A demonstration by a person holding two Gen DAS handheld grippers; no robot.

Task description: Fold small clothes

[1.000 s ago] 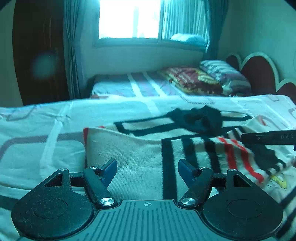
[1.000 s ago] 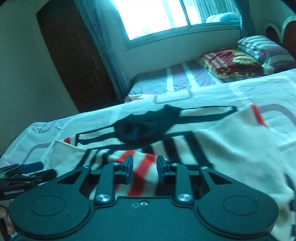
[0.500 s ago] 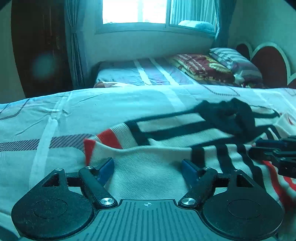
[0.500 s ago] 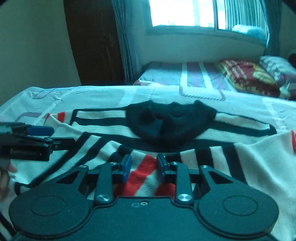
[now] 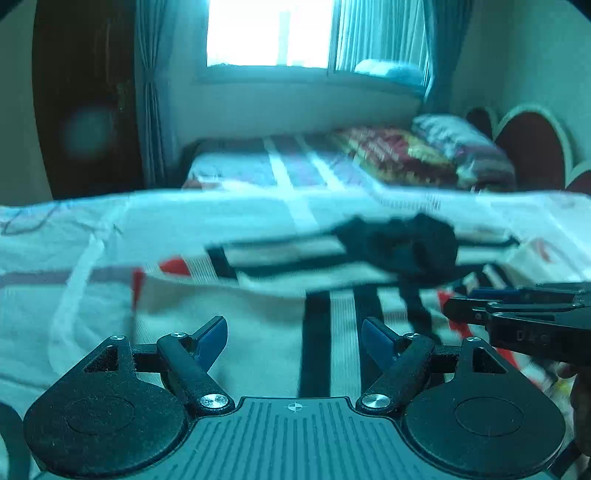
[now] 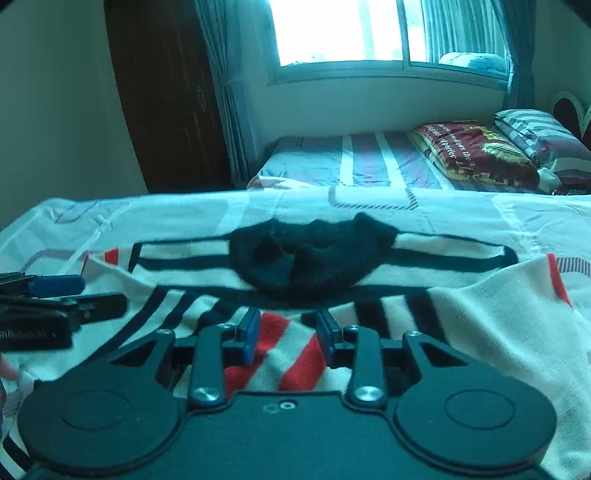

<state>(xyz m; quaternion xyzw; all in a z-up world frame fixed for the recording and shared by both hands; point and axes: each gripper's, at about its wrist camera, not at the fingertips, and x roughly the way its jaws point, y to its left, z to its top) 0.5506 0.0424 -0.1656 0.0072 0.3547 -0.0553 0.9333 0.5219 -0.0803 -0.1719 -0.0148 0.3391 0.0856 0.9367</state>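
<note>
Bedroom setting: a bed with a pale patterned sheet (image 6: 177, 218) fills the foreground, with a second bed (image 6: 354, 162), a window (image 6: 340, 33) and a dark wooden door (image 6: 166, 92) behind it. One small knitted sweater (image 6: 480, 325), cream with black and red stripes and a black collar (image 6: 310, 258), lies spread on the sheet.

Left claw (image 5: 294, 341): jaws wide apart, blue fingertips (image 5: 212, 338) over the cream and black-striped part of the sweater (image 5: 258, 332). Nothing sits between the jaws. The left wrist view is motion-blurred, so contact with the fabric cannot be determined.

Right claw (image 6: 287, 338): jaws at a narrow gap, blue fingertips (image 6: 252, 336) on either side of a red-and-cream striped section just below the collar. Whether the fabric is actually pinched cannot be determined.

Each claw appears at the edge of the other wrist view; the two are close together over the sweater.
</note>
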